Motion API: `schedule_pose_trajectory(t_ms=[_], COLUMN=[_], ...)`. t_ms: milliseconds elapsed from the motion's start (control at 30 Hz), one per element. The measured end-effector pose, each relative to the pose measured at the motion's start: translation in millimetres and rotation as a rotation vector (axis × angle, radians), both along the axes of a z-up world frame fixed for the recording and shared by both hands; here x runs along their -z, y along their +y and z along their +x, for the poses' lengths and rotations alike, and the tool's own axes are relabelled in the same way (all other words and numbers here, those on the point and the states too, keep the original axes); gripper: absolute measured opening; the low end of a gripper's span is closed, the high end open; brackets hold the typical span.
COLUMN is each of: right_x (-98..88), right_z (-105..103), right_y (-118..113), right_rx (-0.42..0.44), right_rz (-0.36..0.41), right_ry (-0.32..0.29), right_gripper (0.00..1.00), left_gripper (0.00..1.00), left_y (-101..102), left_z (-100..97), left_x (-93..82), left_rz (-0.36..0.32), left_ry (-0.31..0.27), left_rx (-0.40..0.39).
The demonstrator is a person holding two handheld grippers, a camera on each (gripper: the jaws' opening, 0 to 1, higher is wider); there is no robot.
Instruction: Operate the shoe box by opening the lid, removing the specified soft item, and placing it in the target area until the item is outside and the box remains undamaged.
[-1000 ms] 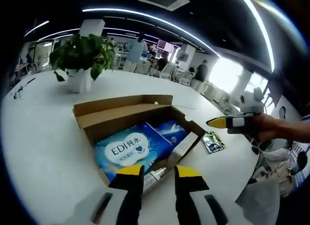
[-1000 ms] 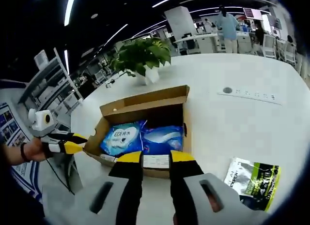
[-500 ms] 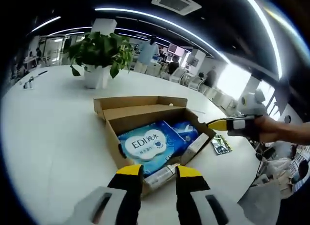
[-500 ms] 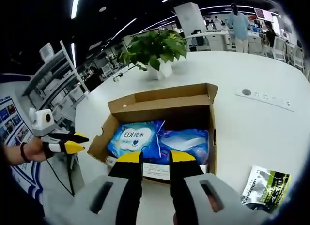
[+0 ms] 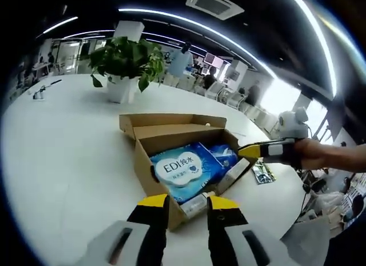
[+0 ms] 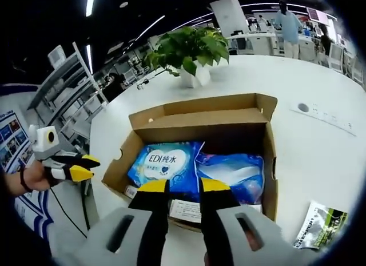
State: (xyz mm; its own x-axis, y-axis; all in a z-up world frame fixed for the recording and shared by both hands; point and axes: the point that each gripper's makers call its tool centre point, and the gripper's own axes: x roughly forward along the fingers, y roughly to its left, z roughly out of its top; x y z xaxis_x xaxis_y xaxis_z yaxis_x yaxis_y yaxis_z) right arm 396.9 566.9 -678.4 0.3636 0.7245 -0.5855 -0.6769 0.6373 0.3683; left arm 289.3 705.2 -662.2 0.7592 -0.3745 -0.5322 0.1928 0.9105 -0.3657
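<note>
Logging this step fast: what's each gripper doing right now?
Left gripper: open, holding nothing, near the shoe box edge.
Right gripper: open, holding nothing, above the box's near wall.

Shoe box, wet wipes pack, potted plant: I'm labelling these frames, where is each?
shoe box [image 6: 203,124]: right gripper view, on the brown back wall.
wet wipes pack [image 6: 162,162]: right gripper view, on its white label.
potted plant [image 5: 127,57]: left gripper view, on the leaves.

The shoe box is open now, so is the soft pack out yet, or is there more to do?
Done: the shoe box has its lid folded back. In hand: nothing; the right gripper hovers open at the box's near wall, the left gripper too. Left: the blue wet-wipes pack lies inside, so gripping it, lifting it out and setting it on the white table.
</note>
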Motion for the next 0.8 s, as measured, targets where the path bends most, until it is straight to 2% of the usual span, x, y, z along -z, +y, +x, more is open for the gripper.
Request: schedule_pose_trajectory(t_ms=[333, 733, 800], right_x=[17.5, 46.1, 48.4], right_z=[2, 32, 32], right_y=[13, 27, 30], right_rx=[-0.020, -0.020, -0.025], right_rz=[-0.048, -0.081, -0.083], right_ry=[0.023, 0.037, 0.045], right_gripper=[0.18, 0.18, 0.18], left_gripper=[0.26, 0.26, 0.26], left_y=[3, 13, 14], left_z=[-9.7, -13.8, -15.0], left_x=[-6.1, -12.2, -13.1], left_rz=[-0.013, -0.019, -0.018], left_ry=[0.000, -0.015, -0.017], left_rx=[-0.024, -0.051, -0.054])
